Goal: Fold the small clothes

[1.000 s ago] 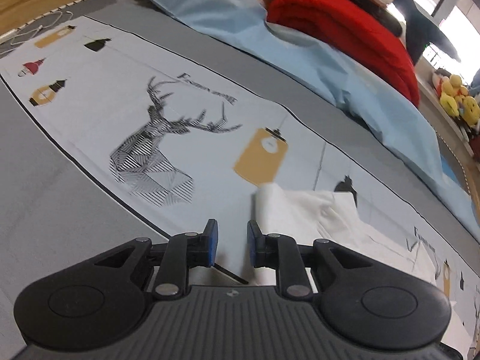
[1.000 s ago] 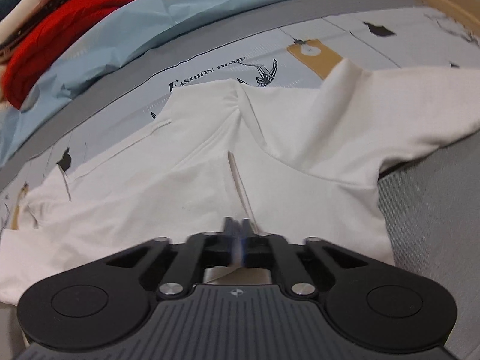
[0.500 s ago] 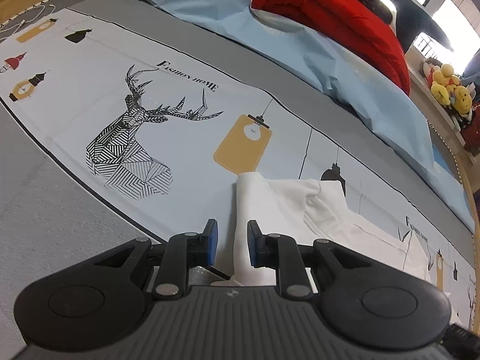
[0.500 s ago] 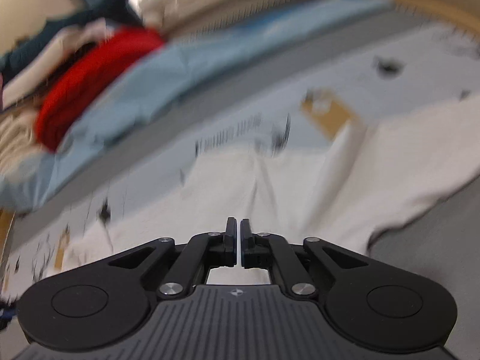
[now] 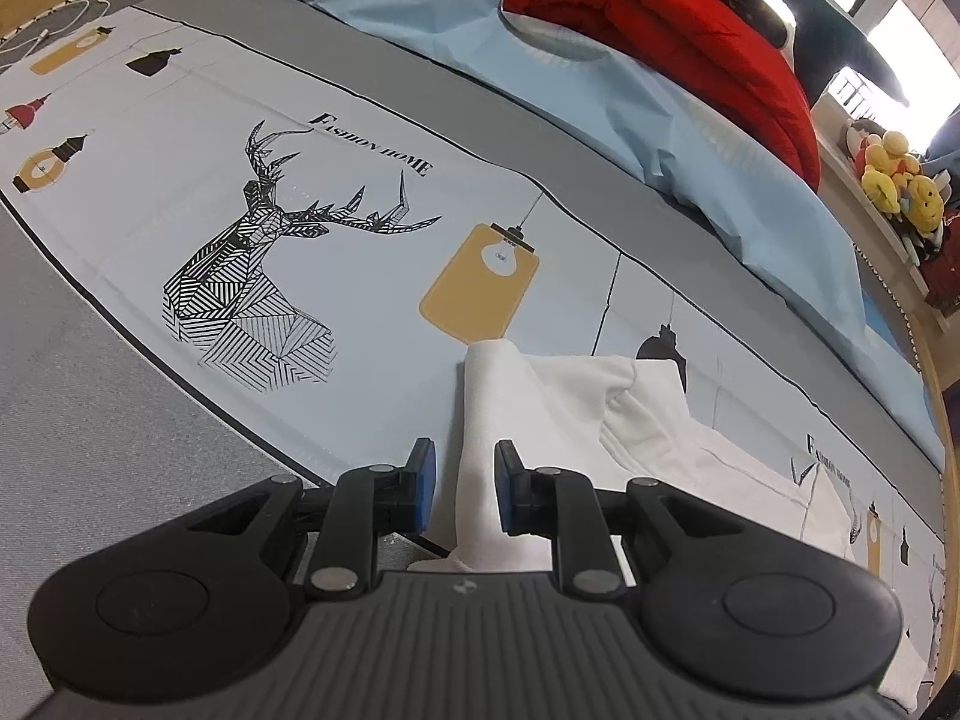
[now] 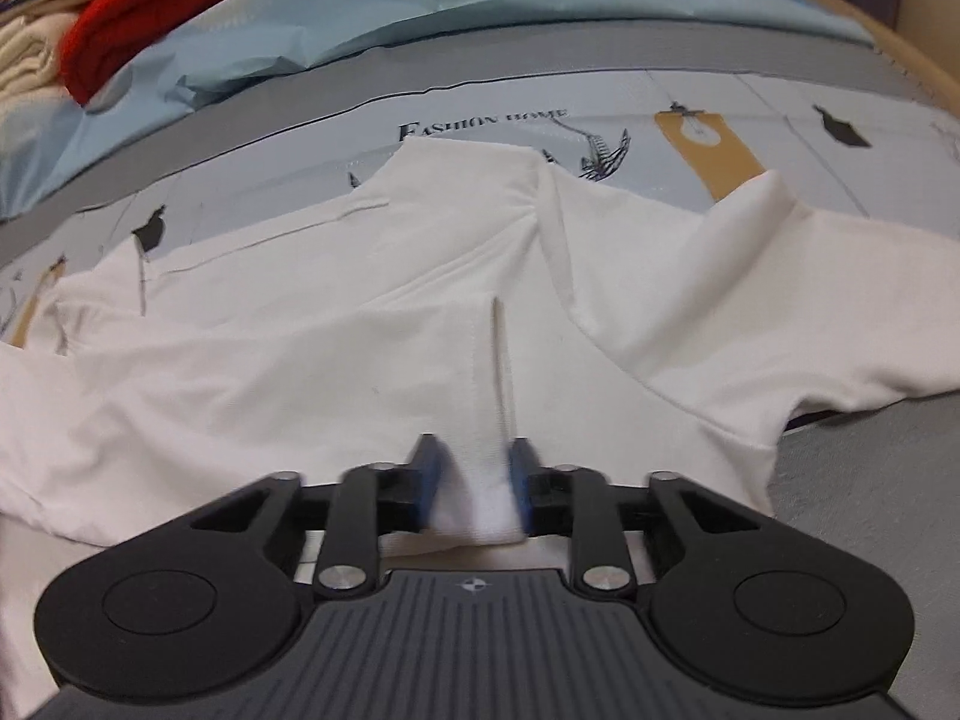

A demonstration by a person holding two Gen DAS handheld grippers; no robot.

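Note:
A small white top (image 6: pixel 360 312) lies spread on the printed bedsheet (image 5: pixel 360 276), with one sleeve (image 6: pixel 780 276) reaching out to the right. In the left wrist view its other sleeve (image 5: pixel 486 384) runs toward me as a narrow strip. My left gripper (image 5: pixel 461 483) hovers over that strip; the jaws stand a little apart and the cloth lies between them, nearer the right pad, with a gap at the left pad. My right gripper (image 6: pixel 475 480) is at the top's near hem. Its jaws are opening, and a raised fold of white cloth (image 6: pixel 480 504) sits between the blurred pads.
A red blanket (image 5: pixel 690 42) and a light blue sheet (image 5: pixel 600 96) are piled along the far side of the bed. Yellow plush toys (image 5: pixel 894 180) sit on a ledge at the right. A wooden bed edge (image 6: pixel 936 78) curves round the far right.
The left gripper drifted right, so the sleeve now lies between its jaws. The right gripper swung up, came back down, and went from shut to parted around a fold.

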